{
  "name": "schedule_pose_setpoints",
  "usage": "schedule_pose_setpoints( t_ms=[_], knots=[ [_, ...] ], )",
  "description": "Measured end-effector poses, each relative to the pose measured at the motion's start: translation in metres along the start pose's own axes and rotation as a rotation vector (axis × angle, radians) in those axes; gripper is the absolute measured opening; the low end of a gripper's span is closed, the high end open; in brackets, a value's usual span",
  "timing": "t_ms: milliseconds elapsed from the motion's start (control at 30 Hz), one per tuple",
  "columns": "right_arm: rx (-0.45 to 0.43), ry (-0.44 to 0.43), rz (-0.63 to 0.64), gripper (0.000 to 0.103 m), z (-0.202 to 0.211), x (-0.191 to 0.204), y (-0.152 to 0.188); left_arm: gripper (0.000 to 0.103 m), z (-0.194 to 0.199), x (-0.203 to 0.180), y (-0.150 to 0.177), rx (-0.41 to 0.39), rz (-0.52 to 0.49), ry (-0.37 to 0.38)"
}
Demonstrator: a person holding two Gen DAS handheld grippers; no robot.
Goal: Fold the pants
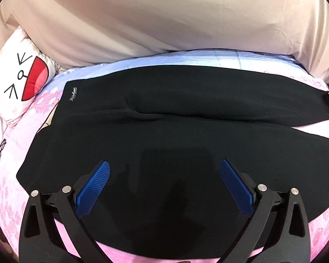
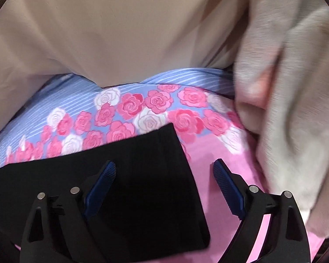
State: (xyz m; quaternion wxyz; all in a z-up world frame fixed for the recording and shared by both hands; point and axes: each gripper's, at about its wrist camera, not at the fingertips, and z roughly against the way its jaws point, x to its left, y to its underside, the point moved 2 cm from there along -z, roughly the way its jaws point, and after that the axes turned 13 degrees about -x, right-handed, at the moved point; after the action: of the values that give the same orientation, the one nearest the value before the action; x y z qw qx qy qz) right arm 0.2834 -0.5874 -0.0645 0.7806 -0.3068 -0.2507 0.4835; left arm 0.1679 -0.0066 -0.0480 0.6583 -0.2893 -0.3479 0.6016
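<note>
Pants [image 1: 186, 135]: black, spread flat on the bed, both legs lying side by side.
Bed [image 1: 28, 131]: pink rose-print sheet with a blue striped band.
Left gripper [image 1: 164, 173]: spread wide above the pants, holding nothing.
Right gripper [image 2: 164, 171]: spread wide over a leg end, holding nothing.
Pillow [image 1: 17, 76]: cartoon face, at the bed's edge.
Blanket [image 2: 296, 109]: pale, bunched beside the right gripper.

Soft even light; heavy fisheye bowing, dark corner vignette; right wrist view motion-blurred, left wrist view sharp.
</note>
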Motion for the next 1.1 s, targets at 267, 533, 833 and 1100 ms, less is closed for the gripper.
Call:
schedule_pose_setpoints(
  t_ms=[267,533,833,1100],
  knots=[
    [-0.047,-0.06,0.054,0.012,0.013,0.022,-0.004,0.098,-0.064,0.119,-0.058,0.054,0.209,-0.101],
    [-0.05,-0.043,0.034,0.012,0.035,0.021,0.007,0.098,-0.177,0.256,-0.12,0.094,0.247,-0.352],
    [-0.036,-0.005,-0.019,0.013,0.036,0.027,0.004,0.004,-0.24,0.283,-0.119,0.218,0.373,-0.094],
    [-0.155,-0.072,-0.069,0.013,0.095,0.026,-0.01,0.004,-0.092,0.273,-0.155,-0.07,0.285,0.045]
  ],
)
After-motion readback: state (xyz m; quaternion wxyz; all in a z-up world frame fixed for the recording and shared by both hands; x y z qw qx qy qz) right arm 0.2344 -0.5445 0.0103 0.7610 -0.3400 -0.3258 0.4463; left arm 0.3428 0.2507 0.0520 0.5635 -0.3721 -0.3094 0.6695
